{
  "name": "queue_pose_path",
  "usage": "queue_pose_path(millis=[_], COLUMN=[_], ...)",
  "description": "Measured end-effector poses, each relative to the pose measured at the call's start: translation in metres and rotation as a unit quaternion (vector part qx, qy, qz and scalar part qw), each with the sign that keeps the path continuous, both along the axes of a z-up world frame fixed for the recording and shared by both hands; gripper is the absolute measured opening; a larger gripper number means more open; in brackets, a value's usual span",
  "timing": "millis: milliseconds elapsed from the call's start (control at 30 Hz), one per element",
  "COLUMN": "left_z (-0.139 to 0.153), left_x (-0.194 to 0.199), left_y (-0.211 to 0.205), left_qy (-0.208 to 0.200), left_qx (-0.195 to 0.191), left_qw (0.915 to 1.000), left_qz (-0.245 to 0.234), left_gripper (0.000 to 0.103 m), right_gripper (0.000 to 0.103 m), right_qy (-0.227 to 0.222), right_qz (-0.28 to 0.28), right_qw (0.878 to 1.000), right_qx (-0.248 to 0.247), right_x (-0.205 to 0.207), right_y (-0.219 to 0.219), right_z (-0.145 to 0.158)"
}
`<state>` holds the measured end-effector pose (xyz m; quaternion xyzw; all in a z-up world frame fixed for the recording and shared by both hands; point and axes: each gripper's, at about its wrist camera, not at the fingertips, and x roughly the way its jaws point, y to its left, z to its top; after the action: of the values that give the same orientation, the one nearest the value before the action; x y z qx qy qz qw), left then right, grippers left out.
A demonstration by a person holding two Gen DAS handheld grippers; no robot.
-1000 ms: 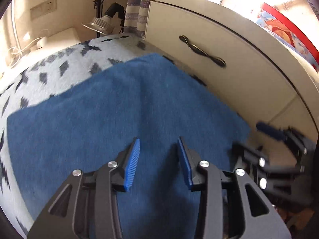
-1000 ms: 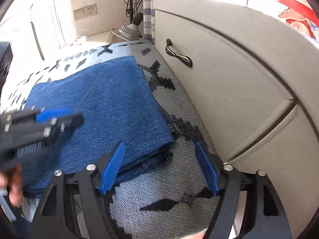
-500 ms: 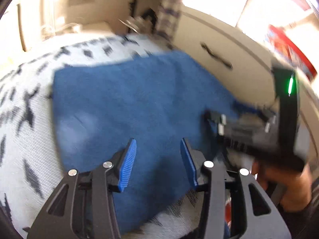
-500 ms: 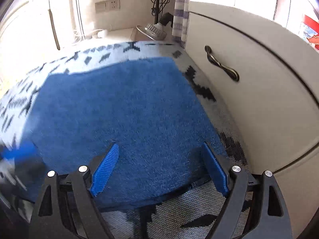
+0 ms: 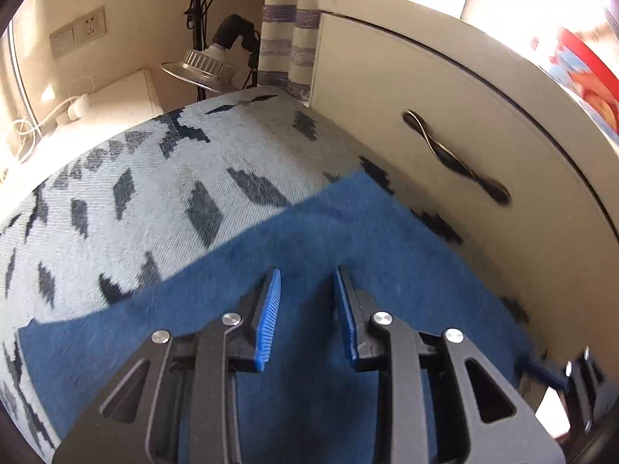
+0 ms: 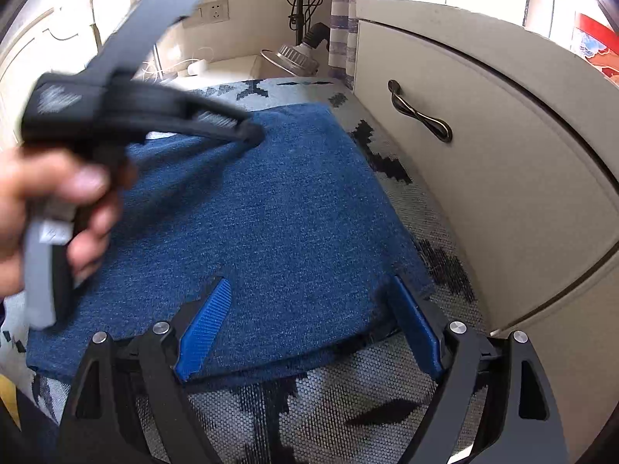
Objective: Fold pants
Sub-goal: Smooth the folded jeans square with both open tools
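The blue pants (image 6: pixel 263 212) lie folded into a flat rectangle on the grey patterned cover (image 6: pixel 317 398), and fill the lower half of the left wrist view (image 5: pixel 348 239). My left gripper (image 5: pixel 306 270) hovers over them, open, with nothing between its blue pads. In the right wrist view a hand (image 6: pixel 46 201) holds that left gripper (image 6: pixel 249 135), blurred, above the far left part of the pants. My right gripper (image 6: pixel 309 282) is wide open over the pants' near edge, holding nothing. Its dark tip (image 5: pixel 572 379) shows at the lower right of the left wrist view.
A cream cabinet (image 6: pixel 503 162) with a twisted metal handle (image 5: pixel 456 166) runs close along the right side of the cover. At the back stand a metal lamp (image 5: pixel 201 65), a striped curtain (image 5: pixel 290 19), cables and a wall socket (image 6: pixel 214 11).
The left gripper has swung and moved forward over the pants, raised in the right view. The right gripper has drawn closer to the pants' near edge. Both stay open.
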<state>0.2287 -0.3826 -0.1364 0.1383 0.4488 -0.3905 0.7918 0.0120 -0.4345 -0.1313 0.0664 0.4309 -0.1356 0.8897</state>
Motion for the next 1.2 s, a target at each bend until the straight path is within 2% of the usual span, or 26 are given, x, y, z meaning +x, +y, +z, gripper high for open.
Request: queue_pose_path(millis=[133, 200, 300, 700, 800, 833, 1000, 1100, 1167, 1200], left_z=[0.0, -0.001, -0.001, -0.005, -0.001, 0.0, 0.006, 0.015, 0.024, 0.028], left_x=[0.006, 0.004, 0.001, -0.025, -0.044, -0.052, -0.094, -0.12, -0.138, -0.147], left_y=[-0.003, -0.001, 0.007, 0.107, 0.129, 0.135, 0.172, 0.191, 0.198, 0.199], left_qy=[0.0, -0.003, 0.006, 0.025, 0.018, 0.016, 0.032, 0.032, 0.024, 0.019], left_qx=[-0.003, -0.005, -0.001, 0.015, 0.02, 0.026, 0.022, 0.002, -0.008, -0.01], left_qw=[1.0, 0.9999, 0.9998, 0.9965, 0.9962, 0.9958, 0.9932, 0.9917, 0.9922, 0.993], left_qz=[0.009, 0.011, 0.017, 0.079, 0.083, 0.086, 0.11, 0.125, 0.122, 0.116], left_gripper=[0.032, 0.032, 0.032, 0.035, 0.047, 0.057, 0.061, 0.068, 0.08, 0.082], right_gripper=[0.081, 0.081, 0.08, 0.08, 0.08, 0.08, 0.081, 0.081, 0.081, 0.081], right_qy=[-0.016, -0.026, -0.01, 0.014, 0.018, 0.021, 0.025, 0.018, 0.013, 0.01], right_qz=[-0.004, -0.001, -0.001, -0.012, -0.015, -0.018, -0.026, -0.037, -0.041, -0.041], right_qw=[1.0, 1.0, 1.0, 1.0, 1.0, 0.999, 0.999, 0.999, 0.999, 0.999], right_qx=[0.009, -0.002, -0.015, -0.018, -0.017, -0.02, -0.024, -0.027, -0.028, -0.028], right_x=[-0.004, -0.001, 0.005, -0.006, -0.012, -0.015, -0.034, -0.051, -0.06, -0.065], right_y=[-0.002, 0.0, -0.001, -0.006, -0.003, -0.002, 0.008, 0.016, 0.023, 0.026], right_z=[0.009, 0.013, 0.007, -0.002, -0.002, -0.002, 0.005, 0.015, 0.023, 0.027])
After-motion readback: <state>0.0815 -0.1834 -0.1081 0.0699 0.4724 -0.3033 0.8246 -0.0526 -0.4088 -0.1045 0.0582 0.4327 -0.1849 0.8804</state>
